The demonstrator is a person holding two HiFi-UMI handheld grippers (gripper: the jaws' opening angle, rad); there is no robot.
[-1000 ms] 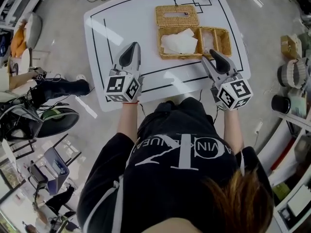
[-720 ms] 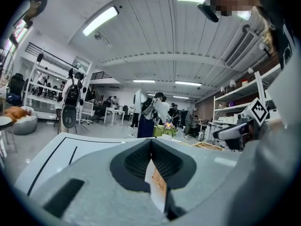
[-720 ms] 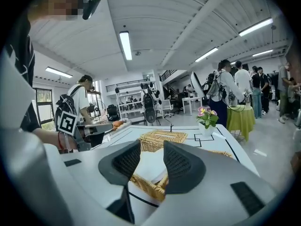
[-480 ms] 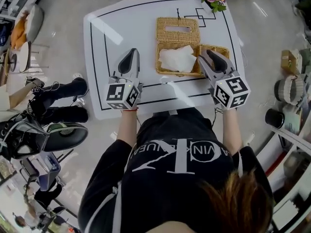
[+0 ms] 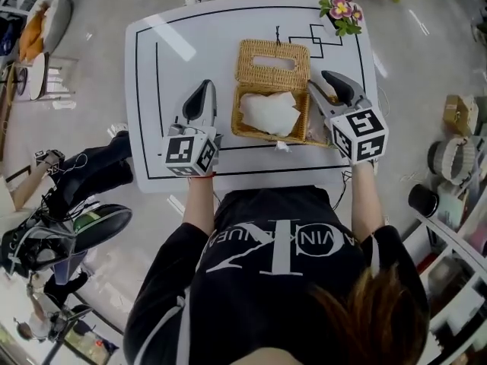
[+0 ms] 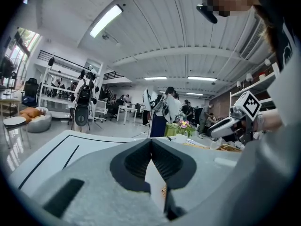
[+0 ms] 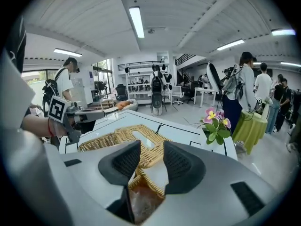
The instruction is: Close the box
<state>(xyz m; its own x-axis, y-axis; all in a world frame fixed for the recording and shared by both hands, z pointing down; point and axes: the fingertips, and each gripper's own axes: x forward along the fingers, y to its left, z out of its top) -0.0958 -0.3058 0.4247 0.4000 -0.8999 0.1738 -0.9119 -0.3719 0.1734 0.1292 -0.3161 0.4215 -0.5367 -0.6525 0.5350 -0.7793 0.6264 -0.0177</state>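
Observation:
A wicker box (image 5: 249, 126) sits mid-table with white tissue (image 5: 268, 112) in it. Its slotted lid (image 5: 274, 63) lies flipped open on the far side, also visible in the right gripper view as the lid (image 7: 141, 138). A smaller wicker compartment (image 5: 318, 131) adjoins the box on the right. My right gripper (image 5: 326, 82) hovers over that compartment, jaws open, its wicker rim (image 7: 146, 178) showing below the gap of the right gripper (image 7: 151, 147). My left gripper (image 5: 204, 90) rests left of the box, apart from it; this left gripper (image 6: 151, 142) is shut and empty.
The white table (image 5: 167, 67) carries black lines, and a small potted flower (image 5: 341, 10) stands at its far right corner. Black chairs and gear (image 5: 84, 173) crowd the floor to the left. Shelves with containers (image 5: 456, 158) stand at the right. People stand in the room beyond.
Both grippers have moved forward from the table's near edge. The right one now reaches over the box's right compartment; the left one lies beside the box. Jaw openings look unchanged.

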